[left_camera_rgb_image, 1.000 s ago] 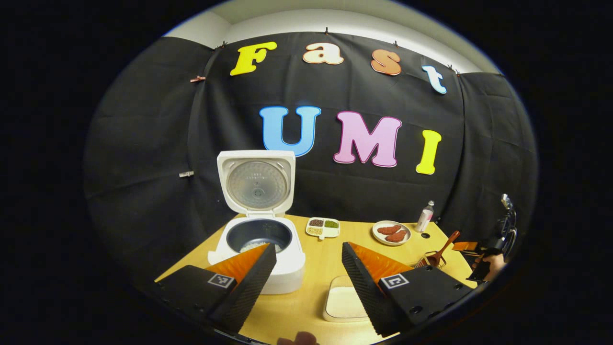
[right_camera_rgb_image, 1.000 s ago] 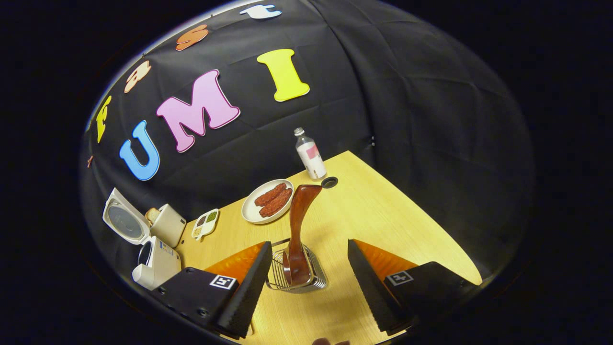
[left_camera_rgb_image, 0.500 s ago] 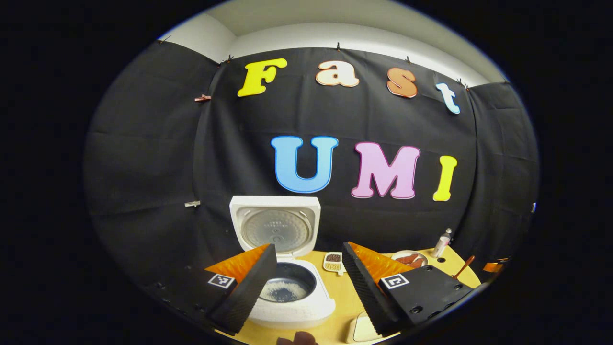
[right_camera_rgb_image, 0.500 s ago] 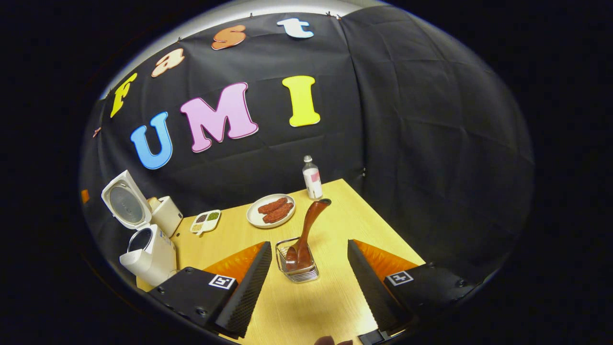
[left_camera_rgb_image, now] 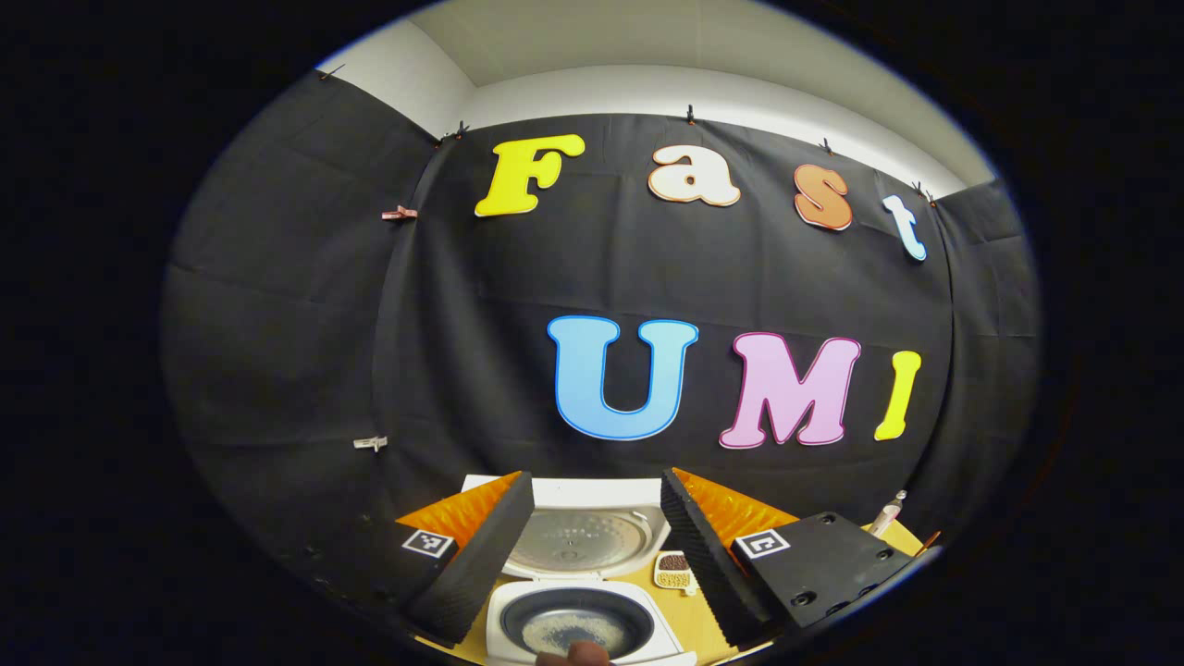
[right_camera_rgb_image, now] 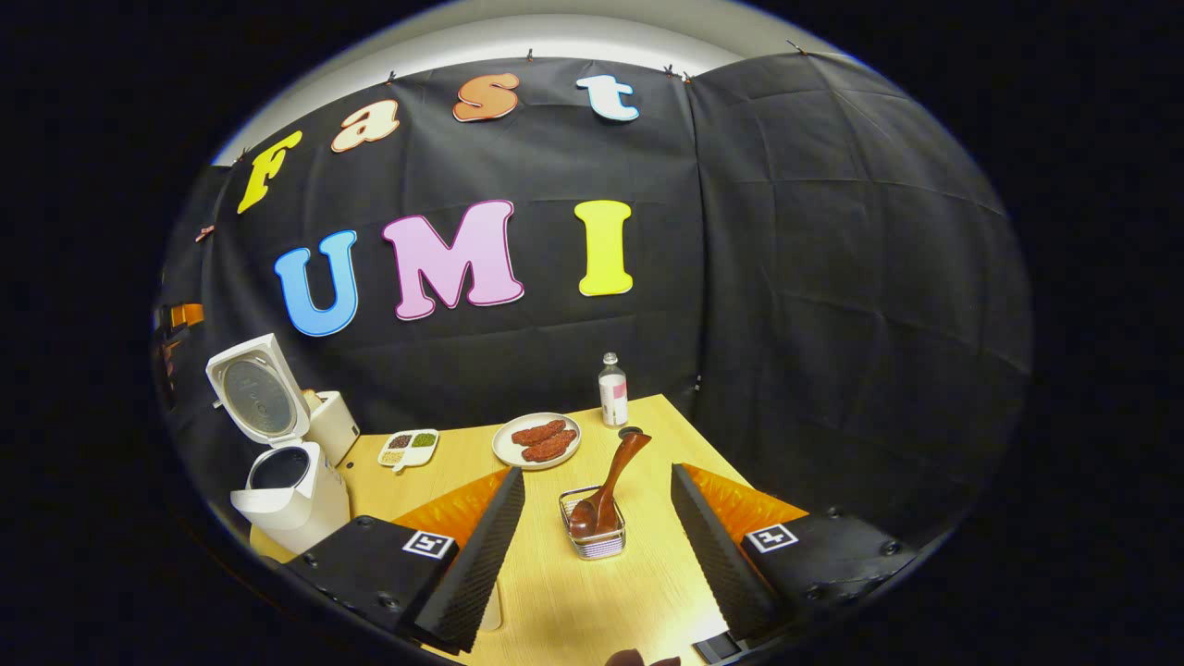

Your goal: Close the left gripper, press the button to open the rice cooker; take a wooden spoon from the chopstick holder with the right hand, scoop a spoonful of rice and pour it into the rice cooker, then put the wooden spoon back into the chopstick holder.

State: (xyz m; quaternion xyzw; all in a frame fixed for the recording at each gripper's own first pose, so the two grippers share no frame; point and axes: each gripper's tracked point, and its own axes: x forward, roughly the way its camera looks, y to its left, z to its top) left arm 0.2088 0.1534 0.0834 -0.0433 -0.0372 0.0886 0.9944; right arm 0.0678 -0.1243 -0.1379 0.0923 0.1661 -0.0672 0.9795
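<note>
Both our tools gape wide, holding nothing: left tool [left_camera_rgb_image: 592,555], right tool [right_camera_rgb_image: 597,546]. The wooden spoon [right_camera_rgb_image: 610,486] in the chopstick holder [right_camera_rgb_image: 597,536] near the table's right edge looks stiff, light (perhaps slick); we'd grip mid-handle.

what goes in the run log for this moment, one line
rice cooker: lid open, rice inside | wooden spoon: in chopstick holder | left gripper: open | right gripper: open, empty

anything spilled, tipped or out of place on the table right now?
Nothing stands out. The rice cooker stands upright with its lid open and rice in the pot. The wooden spoon leans in the chopstick holder, bowl down. No spilled rice on the table. Both the left gripper and right gripper are open, holding nothing.
</note>
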